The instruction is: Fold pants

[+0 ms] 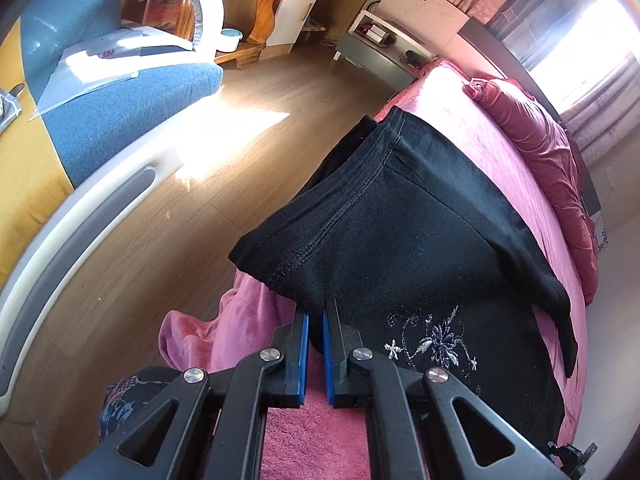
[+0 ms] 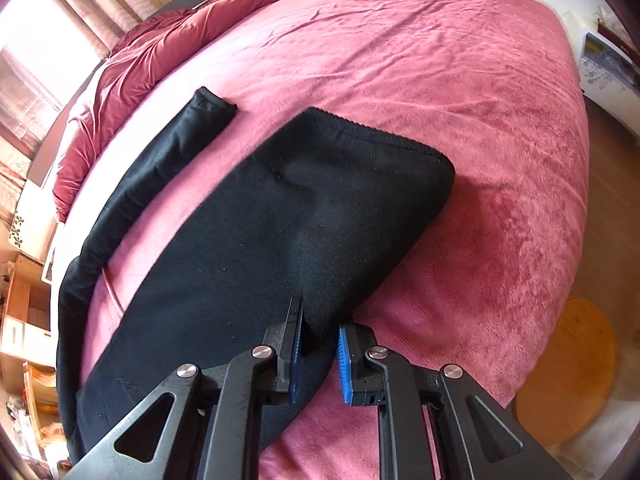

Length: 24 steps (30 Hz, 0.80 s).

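Observation:
Black pants (image 1: 400, 232) with pale flower embroidery lie on a pink bed (image 1: 480, 128). In the left wrist view the waistband end hangs near the bed edge, and my left gripper (image 1: 315, 322) is shut on the pants' near edge. In the right wrist view the pants (image 2: 256, 240) are partly folded: one leg end lies doubled back in the middle, the other leg (image 2: 160, 160) stretches away to the left. My right gripper (image 2: 320, 328) is open, with a fold corner of the cloth between its blue pads (image 2: 345, 360); they do not press it.
A crumpled red duvet (image 2: 160, 52) lies along the bed's far side. Left of the bed are wooden floor (image 1: 224, 152), a blue-and-yellow sofa (image 1: 120, 96) and a grey nightstand (image 1: 380, 60). An orange round mat (image 2: 572, 372) lies on the floor at the right.

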Each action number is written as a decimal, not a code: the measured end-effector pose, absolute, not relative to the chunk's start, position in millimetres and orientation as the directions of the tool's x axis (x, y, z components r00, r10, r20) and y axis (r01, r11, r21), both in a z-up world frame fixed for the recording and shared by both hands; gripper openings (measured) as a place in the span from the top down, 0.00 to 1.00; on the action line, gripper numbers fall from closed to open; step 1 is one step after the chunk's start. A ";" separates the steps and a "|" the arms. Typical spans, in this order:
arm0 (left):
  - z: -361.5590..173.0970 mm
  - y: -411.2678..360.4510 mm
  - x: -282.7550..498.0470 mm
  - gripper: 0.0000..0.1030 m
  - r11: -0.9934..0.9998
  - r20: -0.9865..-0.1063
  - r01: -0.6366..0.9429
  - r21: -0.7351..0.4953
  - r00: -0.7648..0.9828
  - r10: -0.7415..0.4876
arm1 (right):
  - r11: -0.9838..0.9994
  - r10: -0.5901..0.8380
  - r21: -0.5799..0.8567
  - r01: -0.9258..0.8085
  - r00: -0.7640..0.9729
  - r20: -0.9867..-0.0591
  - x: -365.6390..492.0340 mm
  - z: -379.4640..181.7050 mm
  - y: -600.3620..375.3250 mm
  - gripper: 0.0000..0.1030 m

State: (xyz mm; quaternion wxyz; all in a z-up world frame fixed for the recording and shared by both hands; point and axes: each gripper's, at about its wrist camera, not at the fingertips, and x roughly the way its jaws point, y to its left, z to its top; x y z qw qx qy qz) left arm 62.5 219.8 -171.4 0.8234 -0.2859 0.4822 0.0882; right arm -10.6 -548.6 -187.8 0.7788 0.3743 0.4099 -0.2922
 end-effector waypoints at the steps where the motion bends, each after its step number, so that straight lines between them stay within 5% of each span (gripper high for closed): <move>1: -171.6 219.2 62.1 0.92 0.826 -0.851 -0.428 -0.368 0.512 -0.114 | 0.552 -0.149 0.338 0.762 0.489 -0.859 -10.4 -188.0 -548.2 0.85; 3: -169.0 216.8 64.0 0.89 0.832 -0.854 -0.419 -0.364 0.506 -0.119 | 0.553 -0.149 0.329 0.765 0.479 -0.865 -10.6 -187.3 -547.7 0.81; 5: -162.8 218.7 62.3 0.78 0.836 -0.853 -0.425 -0.347 0.513 -0.094 | 0.547 -0.161 0.313 0.776 0.465 -0.871 -12.1 -185.7 -548.1 0.64; 7: -157.8 225.3 58.8 0.78 0.831 -0.852 -0.434 -0.347 0.515 -0.087 | 0.543 -0.180 0.301 0.784 0.459 -0.870 -15.3 -182.5 -548.8 0.57; 17: -133.2 239.5 77.1 0.77 0.835 -0.818 -0.414 -0.362 0.571 -0.072 | 0.595 -0.336 0.204 0.778 0.471 -0.815 -26.5 -137.8 -527.4 0.49; 24: -114.7 210.4 121.9 0.76 0.886 -0.799 -0.303 -0.350 0.591 -0.113 | 0.770 -0.196 0.234 0.594 0.569 -0.798 21.9 -116.0 -472.1 0.43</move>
